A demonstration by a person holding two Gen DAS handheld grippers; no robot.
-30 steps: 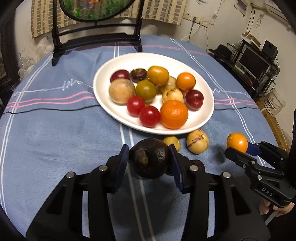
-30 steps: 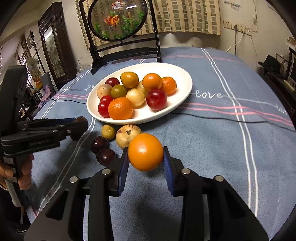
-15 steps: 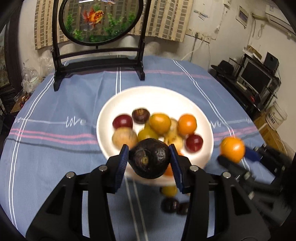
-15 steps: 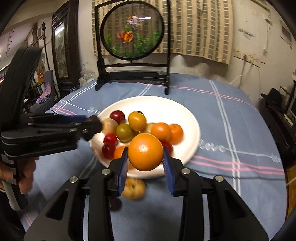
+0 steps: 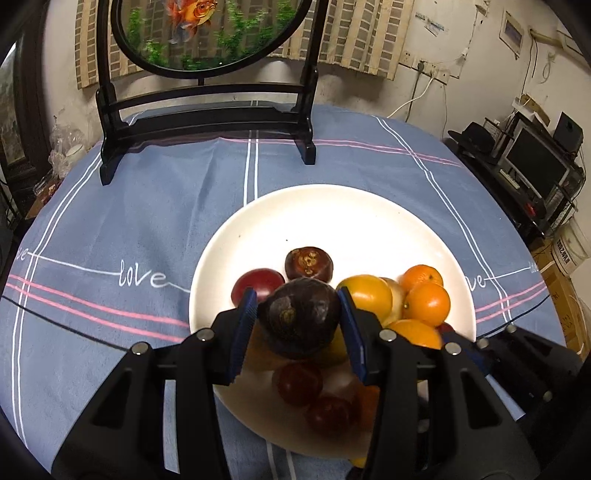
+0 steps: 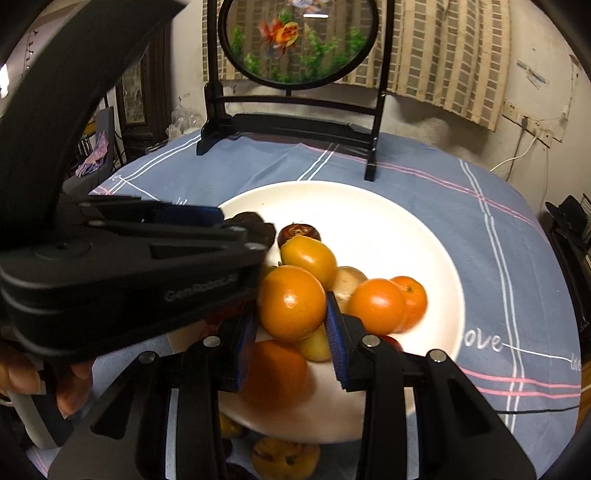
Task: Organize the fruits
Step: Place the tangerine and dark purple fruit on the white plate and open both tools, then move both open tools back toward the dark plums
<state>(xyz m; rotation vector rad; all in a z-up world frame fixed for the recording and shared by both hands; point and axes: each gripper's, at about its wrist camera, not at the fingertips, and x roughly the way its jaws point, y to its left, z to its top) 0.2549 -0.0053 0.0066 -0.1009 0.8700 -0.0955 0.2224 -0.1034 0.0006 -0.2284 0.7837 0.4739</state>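
A: The left gripper (image 5: 297,325) clamps a dark fruit (image 5: 299,319) at frame centre, over the white plate (image 5: 332,218).

B: The right wrist view alone shows the right gripper (image 6: 290,328) clamping an orange (image 6: 291,302); the left gripper's body blocks the plate's left side.

Goldfish screen (image 5: 207,33), checked curtain (image 5: 362,40), monitor shelf (image 5: 535,166).

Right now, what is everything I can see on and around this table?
plate: one, white, mid-table, holding mixed fruit
dark purple fruit: one, gripped above the plate
orange: one, gripped above the plate
loose fruit: a few, yellowish, on the cloth at the plate's near edge
tablecloth: one, blue with white and pink lines
goldfish screen: one, round, black stand, far edge of the table
left claw: black, blue pads, shut on the dark fruit
right claw: black, blue pads, shut on the orange
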